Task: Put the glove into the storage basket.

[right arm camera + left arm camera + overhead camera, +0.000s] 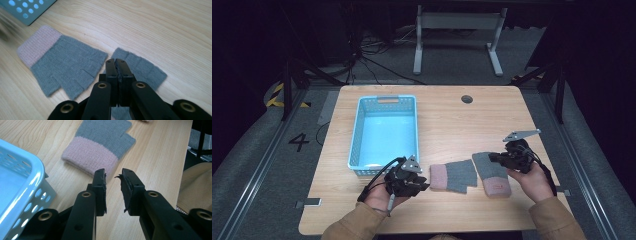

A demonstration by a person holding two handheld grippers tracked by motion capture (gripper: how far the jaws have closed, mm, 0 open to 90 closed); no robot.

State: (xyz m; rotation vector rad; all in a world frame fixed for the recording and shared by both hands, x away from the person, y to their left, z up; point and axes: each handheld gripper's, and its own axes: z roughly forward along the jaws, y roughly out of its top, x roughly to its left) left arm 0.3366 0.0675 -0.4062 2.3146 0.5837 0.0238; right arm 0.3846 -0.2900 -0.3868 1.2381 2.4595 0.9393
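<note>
One counter (492,107) is seen, bearing one blue basket (357,135) at its left and two grey gloves with pink cuffs lying flat toward the near edge, just beside each other and just right of the basket. The left glove (453,176) lies cuff toward the left gripper (113,178); the right glove (492,172) lies under the right gripper (116,62). Two grippers are counted. The left gripper's fingers (100,182) are held a little apart with nothing between them, just short of the pink cuff. The right gripper's fingers (110,67) are pressed together above the grey end of the right glove; no knit is seen pinched between them, so the glove is judged not held. Risks, as judged: with so narrow a gap, the left fingers could ride onto the cuff and push the glove along the smooth wood rather than take it; a shallow pinch on soft knit could slip out on the lift; the right fingers, unless parted first, would only press or drag their glove, possibly against its neighbour; a limp glove carried toward the basket could snag on its rim.
</note>
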